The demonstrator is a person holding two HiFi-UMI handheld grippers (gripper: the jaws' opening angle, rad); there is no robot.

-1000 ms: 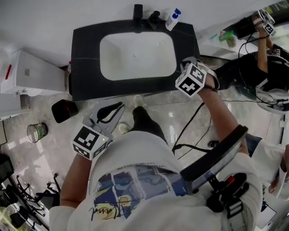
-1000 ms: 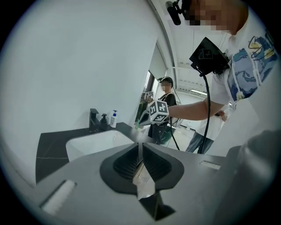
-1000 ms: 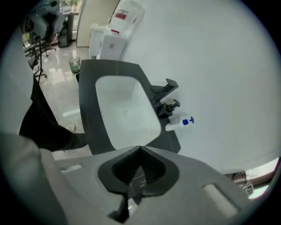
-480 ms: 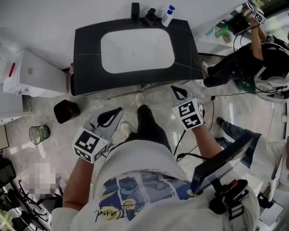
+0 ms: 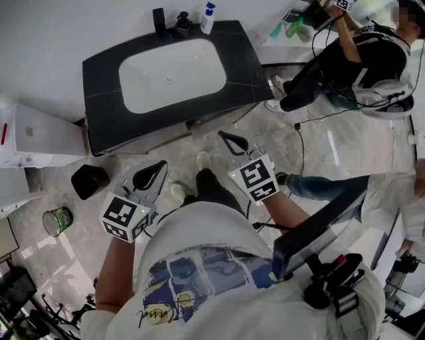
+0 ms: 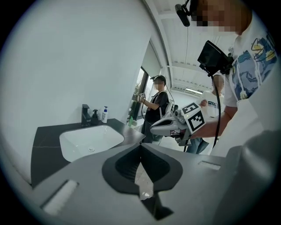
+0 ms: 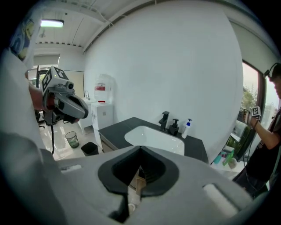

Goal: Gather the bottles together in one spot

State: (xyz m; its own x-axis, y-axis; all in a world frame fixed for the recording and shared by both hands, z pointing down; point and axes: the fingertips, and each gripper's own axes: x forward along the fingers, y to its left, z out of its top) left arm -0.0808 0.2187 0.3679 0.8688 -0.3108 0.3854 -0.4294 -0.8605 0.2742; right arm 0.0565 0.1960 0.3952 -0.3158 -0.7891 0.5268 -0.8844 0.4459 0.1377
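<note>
- Bottle (image 5: 207, 18), white with blue pump, stands on dark counter (image 5: 99, 126) behind sink basin (image 5: 172, 73);
- left gripper (image 5: 157, 166) closed, empty;
- right gripper (image 5: 226, 137) closed, empty

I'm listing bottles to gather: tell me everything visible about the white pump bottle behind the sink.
The white pump bottle looks plastic, with a white body and a blue pump top. It stands upright on the black counter, at its back edge, close beside a dark dispenser. Whether the two touch cannot be told.

Left hand-held gripper (image 6: 140, 148) with jaws together, white sink (image 6: 90, 140) in dark counter (image 6: 44, 141), pump bottle (image 6: 104, 115) near faucet (image 6: 85, 115)
</note>
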